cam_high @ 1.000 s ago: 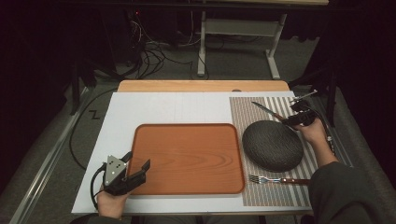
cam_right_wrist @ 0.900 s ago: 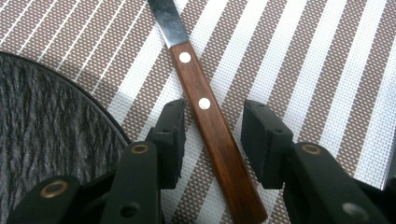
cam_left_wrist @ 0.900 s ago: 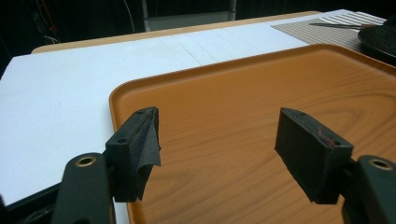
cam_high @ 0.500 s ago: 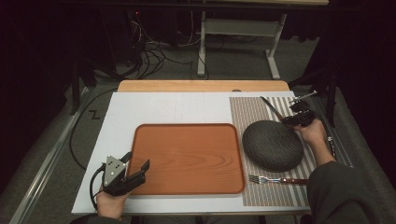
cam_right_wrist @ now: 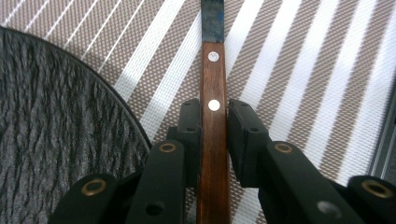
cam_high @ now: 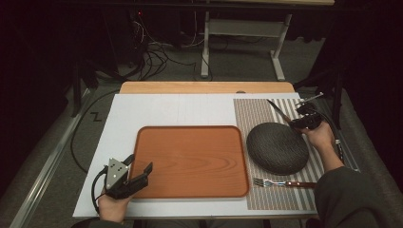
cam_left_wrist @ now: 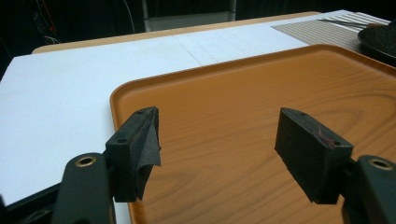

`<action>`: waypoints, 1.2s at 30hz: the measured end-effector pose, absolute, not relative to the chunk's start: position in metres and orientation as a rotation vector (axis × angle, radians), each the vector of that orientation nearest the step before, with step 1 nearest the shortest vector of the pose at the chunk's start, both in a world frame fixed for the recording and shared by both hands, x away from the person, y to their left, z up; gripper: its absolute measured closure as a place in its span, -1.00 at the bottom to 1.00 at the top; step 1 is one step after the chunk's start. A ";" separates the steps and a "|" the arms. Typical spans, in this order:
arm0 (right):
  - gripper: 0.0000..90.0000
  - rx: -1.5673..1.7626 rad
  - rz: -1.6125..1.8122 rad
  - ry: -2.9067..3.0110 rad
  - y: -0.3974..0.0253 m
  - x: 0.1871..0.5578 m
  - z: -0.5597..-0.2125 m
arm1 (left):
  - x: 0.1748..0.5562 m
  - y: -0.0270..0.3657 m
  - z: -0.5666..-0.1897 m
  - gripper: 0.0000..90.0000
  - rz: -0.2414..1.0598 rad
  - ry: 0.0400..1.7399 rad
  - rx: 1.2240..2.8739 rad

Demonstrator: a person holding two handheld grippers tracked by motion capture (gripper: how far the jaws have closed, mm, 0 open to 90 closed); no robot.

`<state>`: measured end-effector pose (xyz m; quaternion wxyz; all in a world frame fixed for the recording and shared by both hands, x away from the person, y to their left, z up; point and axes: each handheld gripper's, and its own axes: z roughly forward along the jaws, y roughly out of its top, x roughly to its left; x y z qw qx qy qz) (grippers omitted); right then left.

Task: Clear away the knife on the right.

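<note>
Wooden and riveted, the knife (cam_right_wrist: 213, 116) handle sits clamped between the pads of the right gripper (cam_high: 304, 122), whose jaws are closed on it from both sides; the blade points away from the hand, over the striped placemat (cam_high: 259, 114). Taking the dark round plate (cam_high: 277, 147) as the landmark, the knife lies just beyond its far right edge, close to the rim, and whether it rests on the mat or is lifted off it cannot be told. A fork (cam_high: 280, 182) with a matching wooden handle lies on the mat just on the near side of the plate. Left of the plate, nearly touching it, is the orange-brown tray (cam_high: 190, 159). The left gripper (cam_high: 135, 175) rests at the tray's near left corner, well apart from the plate, its jaws spread wide and holding nothing, over the white counter (cam_high: 157, 111).
</note>
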<state>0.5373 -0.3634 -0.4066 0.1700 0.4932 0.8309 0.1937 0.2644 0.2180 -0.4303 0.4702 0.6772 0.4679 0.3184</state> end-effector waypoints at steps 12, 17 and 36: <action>0.73 1.386 0.585 2.329 -0.357 0.523 -0.393 | 0.268 0.219 -0.430 -0.32 0.776 1.139 1.668; 0.73 1.350 0.627 2.329 -0.352 0.511 -0.383 | 0.269 0.219 -0.430 -0.32 0.774 1.135 1.675; 0.73 1.273 0.740 2.337 -0.340 0.470 -0.365 | 0.268 0.219 -0.429 -0.32 0.773 1.121 1.671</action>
